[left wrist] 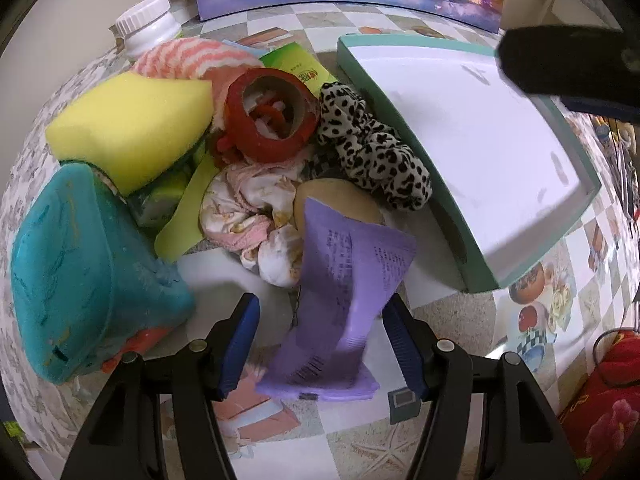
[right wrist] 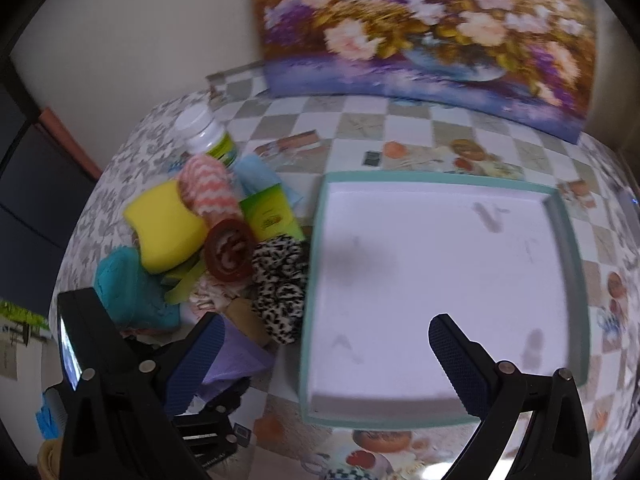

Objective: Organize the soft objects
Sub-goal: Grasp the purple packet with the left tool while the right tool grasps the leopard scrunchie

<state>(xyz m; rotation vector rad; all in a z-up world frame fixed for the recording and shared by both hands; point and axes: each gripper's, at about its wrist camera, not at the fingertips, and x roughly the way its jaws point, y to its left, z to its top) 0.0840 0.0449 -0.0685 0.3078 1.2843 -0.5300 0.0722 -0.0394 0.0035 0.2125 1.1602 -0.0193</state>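
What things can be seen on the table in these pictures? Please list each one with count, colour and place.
tray: 1, teal rim, white inside, right of the pile
yellow sponge: 1, yellow, on the pile, left
teal sponge: 1, teal, left front of the pile
red ring: 1, red, pile middle
spotted scrunchie: 1, black and white, beside the tray
striped cloth: 1, pink and white, pile rear
floral cloth: 1, pink and cream, pile front
purple packet: 1, purple, between the left gripper's fingers
green packet: 1, green, pile rear
bottle: 1, white, behind the pile
painting: 1, flowers, at the wall
left gripper: 1, black, blue pads
right gripper: 1, black, open, over the tray's edge
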